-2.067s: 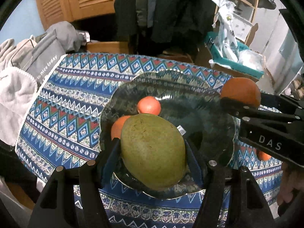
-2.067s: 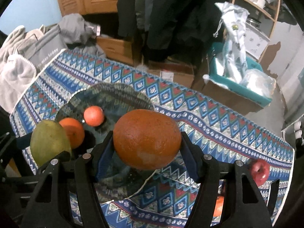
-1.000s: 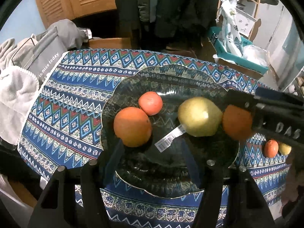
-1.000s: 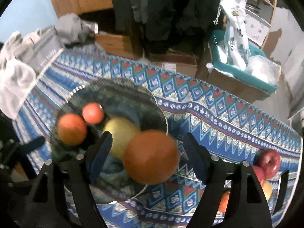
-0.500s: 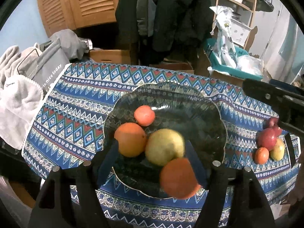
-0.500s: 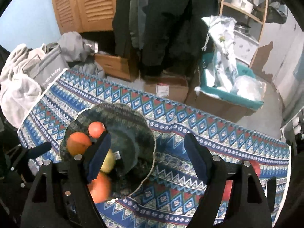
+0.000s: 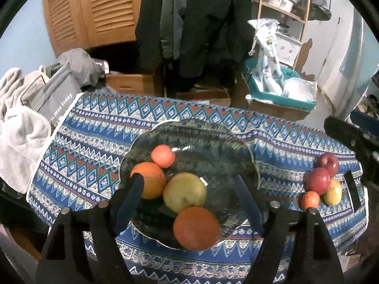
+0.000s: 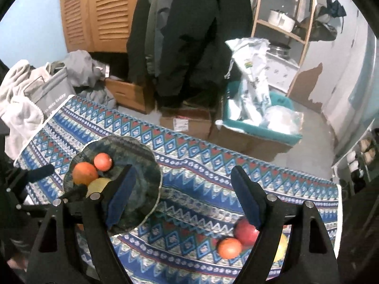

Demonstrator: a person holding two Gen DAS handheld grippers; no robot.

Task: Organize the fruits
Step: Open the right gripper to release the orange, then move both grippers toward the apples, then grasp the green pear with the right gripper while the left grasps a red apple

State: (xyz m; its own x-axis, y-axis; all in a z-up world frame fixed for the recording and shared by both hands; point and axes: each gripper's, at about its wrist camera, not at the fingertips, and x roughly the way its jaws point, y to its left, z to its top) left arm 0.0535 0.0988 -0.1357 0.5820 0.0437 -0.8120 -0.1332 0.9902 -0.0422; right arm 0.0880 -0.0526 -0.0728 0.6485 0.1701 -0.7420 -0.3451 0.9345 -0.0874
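Observation:
A dark glass bowl on the patterned tablecloth holds a small tangerine, an orange, a yellow-green mango and a large orange. My left gripper is open and empty above the bowl. My right gripper is open and empty, raised over the cloth right of the bowl. Loose fruit lies at the cloth's right: two red apples, a small orange and a yellow fruit. In the right wrist view an apple and small orange show.
A grey bag and white towels lie at the table's left end. Cardboard boxes and a teal bin with plastic bags stand on the floor beyond the table. Coats hang behind. A black strap lies by the loose fruit.
My left gripper let go of the mango and my right gripper let go of the large orange; both now lie in the bowl. Both grippers have risen and pulled back, the right one moving right.

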